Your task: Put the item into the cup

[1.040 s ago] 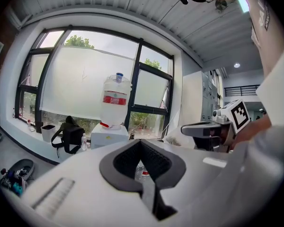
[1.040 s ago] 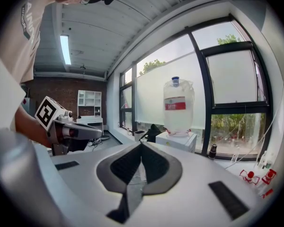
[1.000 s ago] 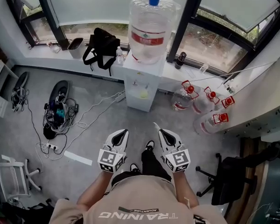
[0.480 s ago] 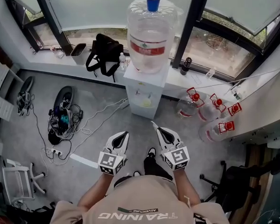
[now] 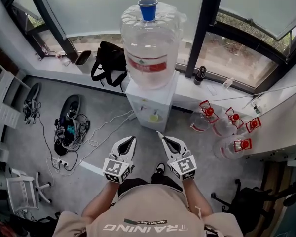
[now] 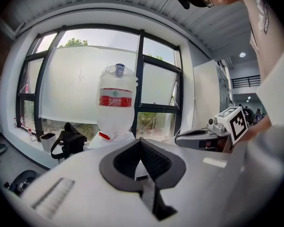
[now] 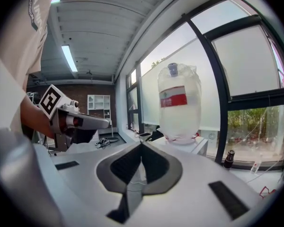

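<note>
A blue cup [image 5: 148, 9] stands on top of the big water bottle [image 5: 149, 48] that sits upturned on the white dispenser [image 5: 150, 105]. The cup [image 6: 119, 70] shows small in the left gripper view and again in the right gripper view [image 7: 173, 70]. My left gripper [image 5: 131, 139] and right gripper [image 5: 160, 133] are held side by side in front of my body, short of the dispenser and pointing at it. Both are shut with nothing between their jaws [image 6: 141, 141] [image 7: 142, 144]. No loose item for the cup is in view.
A black bag [image 5: 110, 60] and a dark bottle [image 5: 200, 75] rest on the window sill. Cables and gear [image 5: 69, 127] lie on the floor at left, near a white chair [image 5: 22, 194]. Several red-capped water bottles [image 5: 227, 127] lie at right, by a black chair [image 5: 251, 201].
The view has drawn closer to the dispenser, which now looks larger and sits a little further left. Both grippers stay shut and side by side.
</note>
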`<state>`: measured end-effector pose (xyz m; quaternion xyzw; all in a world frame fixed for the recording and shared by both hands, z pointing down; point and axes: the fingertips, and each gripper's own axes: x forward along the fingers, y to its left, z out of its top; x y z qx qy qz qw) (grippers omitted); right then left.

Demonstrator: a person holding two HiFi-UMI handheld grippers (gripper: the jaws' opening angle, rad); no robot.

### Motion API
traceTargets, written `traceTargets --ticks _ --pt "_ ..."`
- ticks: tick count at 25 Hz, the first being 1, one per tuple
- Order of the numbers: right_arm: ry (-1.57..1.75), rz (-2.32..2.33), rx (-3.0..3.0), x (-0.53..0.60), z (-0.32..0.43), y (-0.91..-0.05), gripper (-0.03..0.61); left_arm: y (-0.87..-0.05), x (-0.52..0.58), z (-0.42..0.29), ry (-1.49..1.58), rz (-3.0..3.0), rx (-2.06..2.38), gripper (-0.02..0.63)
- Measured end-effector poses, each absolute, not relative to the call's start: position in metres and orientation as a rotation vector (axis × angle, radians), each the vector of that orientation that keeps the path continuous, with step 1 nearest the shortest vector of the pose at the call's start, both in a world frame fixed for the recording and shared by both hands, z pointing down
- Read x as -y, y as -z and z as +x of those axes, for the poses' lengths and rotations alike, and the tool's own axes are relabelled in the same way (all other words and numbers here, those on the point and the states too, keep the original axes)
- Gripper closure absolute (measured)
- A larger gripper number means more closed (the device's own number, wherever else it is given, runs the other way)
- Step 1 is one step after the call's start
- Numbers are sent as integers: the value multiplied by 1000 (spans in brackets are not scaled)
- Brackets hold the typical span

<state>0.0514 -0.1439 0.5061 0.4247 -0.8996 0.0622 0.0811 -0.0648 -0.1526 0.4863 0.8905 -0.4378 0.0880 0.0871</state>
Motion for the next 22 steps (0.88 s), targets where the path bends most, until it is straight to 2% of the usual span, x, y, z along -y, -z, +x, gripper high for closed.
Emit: traceTargets --ticks 12,22 --pt "-284 1171 2677 190 49 -539 566 -510 195 -64 -316 2574 1308 606" --pt "-269 1301 2562 239 41 -535 566 -501 260 -67 -286 2691 1175 606"
